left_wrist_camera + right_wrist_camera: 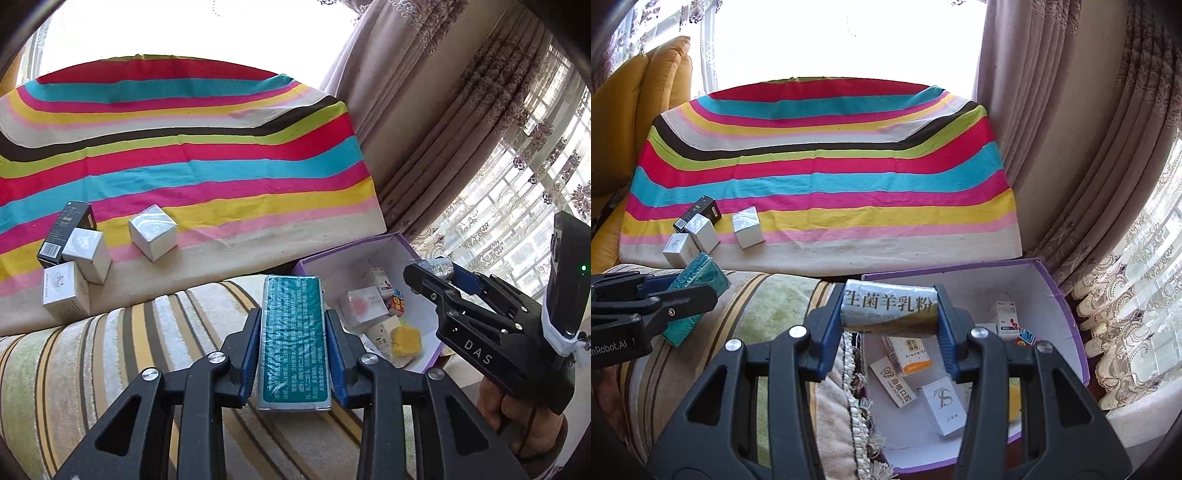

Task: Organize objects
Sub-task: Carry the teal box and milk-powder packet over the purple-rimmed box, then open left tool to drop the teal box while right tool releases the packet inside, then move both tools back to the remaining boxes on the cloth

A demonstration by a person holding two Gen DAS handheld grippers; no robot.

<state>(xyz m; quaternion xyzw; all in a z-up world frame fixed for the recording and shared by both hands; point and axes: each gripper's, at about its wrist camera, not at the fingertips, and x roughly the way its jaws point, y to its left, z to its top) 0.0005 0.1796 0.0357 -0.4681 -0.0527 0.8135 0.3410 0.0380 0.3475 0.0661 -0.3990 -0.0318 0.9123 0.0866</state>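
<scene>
My left gripper (pixel 293 325) is shut on a flat teal box (pixel 293 339) and holds it over the striped sofa arm, left of the purple storage box (pixel 354 245). My right gripper (pixel 889 314) is shut on a silver milk-powder packet (pixel 890 308) and holds it above the left edge of the purple box (pixel 1063 295). That box holds several small cartons and a yellow sponge (pixel 406 339). On the striped cloth lie three silver boxes (pixel 153 230) and a black box (pixel 68 229). The left gripper with the teal box also shows in the right wrist view (pixel 698 295).
The rainbow-striped cloth (pixel 221 166) covers the seat. The striped sofa arm (pixel 110 369) lies between me and the cloth. Curtains (pixel 461 129) and a window stand at the right. A yellow cushion (pixel 646 92) sits at the back left.
</scene>
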